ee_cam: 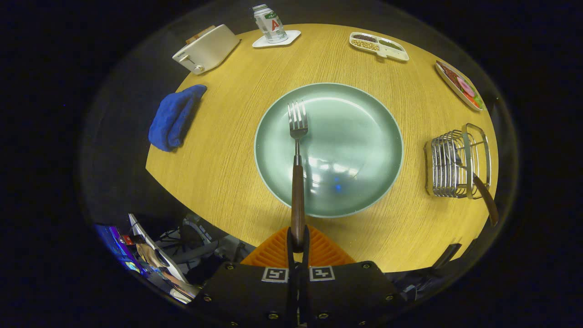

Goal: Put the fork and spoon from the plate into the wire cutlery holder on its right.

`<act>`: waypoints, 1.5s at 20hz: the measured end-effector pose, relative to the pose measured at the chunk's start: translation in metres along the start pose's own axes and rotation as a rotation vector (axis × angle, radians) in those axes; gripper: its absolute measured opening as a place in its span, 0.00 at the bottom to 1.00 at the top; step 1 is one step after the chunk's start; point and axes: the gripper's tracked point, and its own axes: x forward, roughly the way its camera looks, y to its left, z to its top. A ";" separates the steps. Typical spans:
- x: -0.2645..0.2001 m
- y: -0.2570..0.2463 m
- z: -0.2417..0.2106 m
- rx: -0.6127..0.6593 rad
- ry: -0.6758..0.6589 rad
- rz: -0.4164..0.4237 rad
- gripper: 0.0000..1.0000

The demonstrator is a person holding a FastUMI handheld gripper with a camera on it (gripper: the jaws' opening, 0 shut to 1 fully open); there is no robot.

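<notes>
The gripper [298,243] is closed on the fork [297,173] — both fingers pinch the end of its dark wooden handle, and the fork runs straight ahead from them. Its handle crosses the near rim of the plate [364,191], and the metal neck and tines reach to about the middle of the plate's left half. Whether the tines touch the plate or hang just above it cannot be told. The plate is pale green, round, and sits on the wooden table [218,173].

To the right of the plate, well apart from the fork, stands the wire cutlery holder [455,161]; a brown-handled utensil, probably the spoon [483,193], already leans in it with the handle sticking out toward the near side.

Left of the plate lies a crumpled blue cloth [174,117]. Farther off — along the far edge of the table — are a white toaster [207,48], a bottle [269,23] on a white coaster [276,39], a divided snack tray [379,46] and a dish of food [460,85].
</notes>
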 end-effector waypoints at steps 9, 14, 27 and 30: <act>-0.085 -0.075 -0.034 -0.127 0.091 -0.119 0.03; -0.122 -0.109 -0.054 -0.129 0.131 -0.161 0.03; -0.193 -0.209 -0.065 -0.157 0.233 -0.279 0.03; -0.192 -0.218 -0.054 -0.177 0.263 -0.286 0.03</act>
